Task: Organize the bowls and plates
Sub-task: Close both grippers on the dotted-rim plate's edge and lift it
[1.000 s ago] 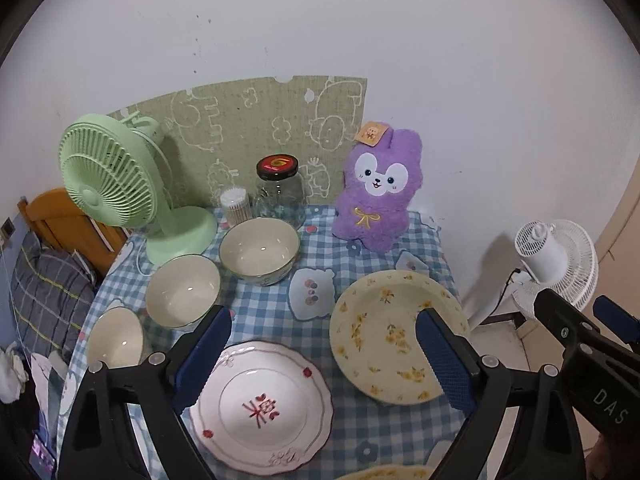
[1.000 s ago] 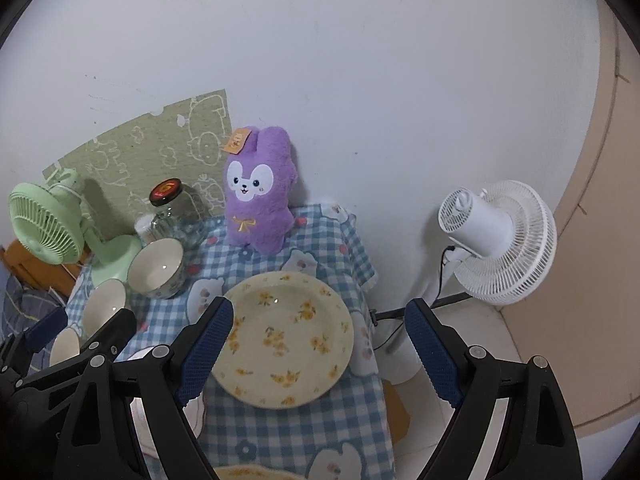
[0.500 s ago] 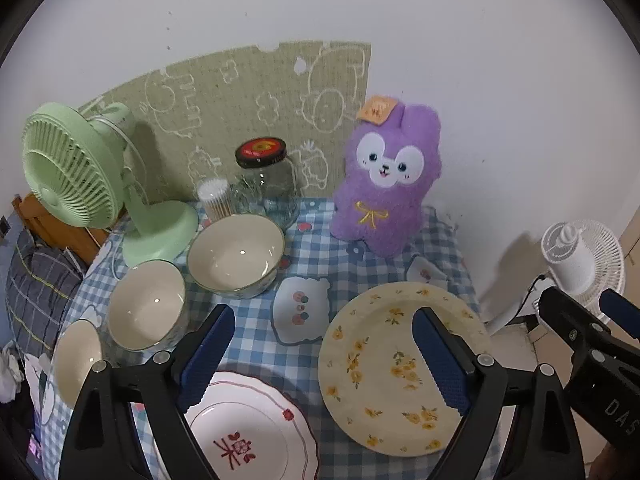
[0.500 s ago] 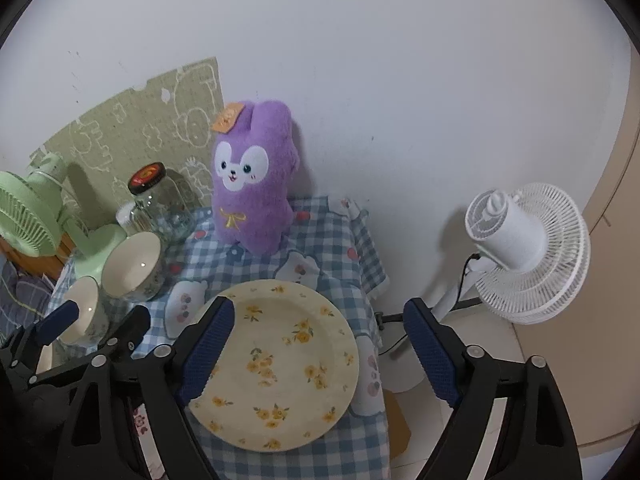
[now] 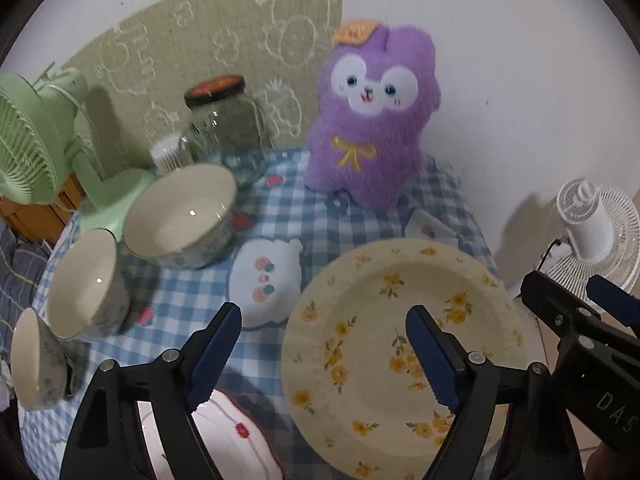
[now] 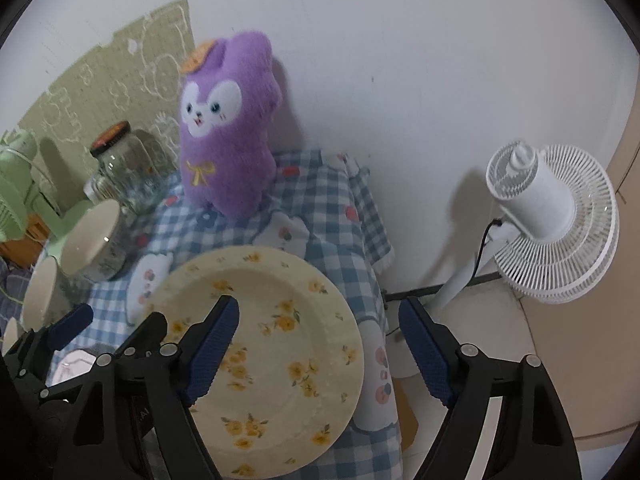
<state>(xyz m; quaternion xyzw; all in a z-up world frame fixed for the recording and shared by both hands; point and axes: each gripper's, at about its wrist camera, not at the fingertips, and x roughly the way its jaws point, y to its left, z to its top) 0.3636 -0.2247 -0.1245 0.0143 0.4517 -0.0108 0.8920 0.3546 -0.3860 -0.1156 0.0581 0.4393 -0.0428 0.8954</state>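
Above the checked tablecloth point(image 5: 192, 292), both grippers hang with fingers spread, jaws having just been closing slightly, nothing between them. Left gripper point(image 5: 324, 350) straddles the near-left rim of the yellow floral plate point(image 5: 360, 320); right gripper point(image 6: 318, 344) straddles its right edge. Three bowls point(image 5: 180, 212) line the left side beside a red-patterned plate point(image 5: 240, 440).

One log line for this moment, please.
left gripper: open, closing, empty | right gripper: open, closing, empty | yellow flowered plate: on table, untouched | bowls: unstacked
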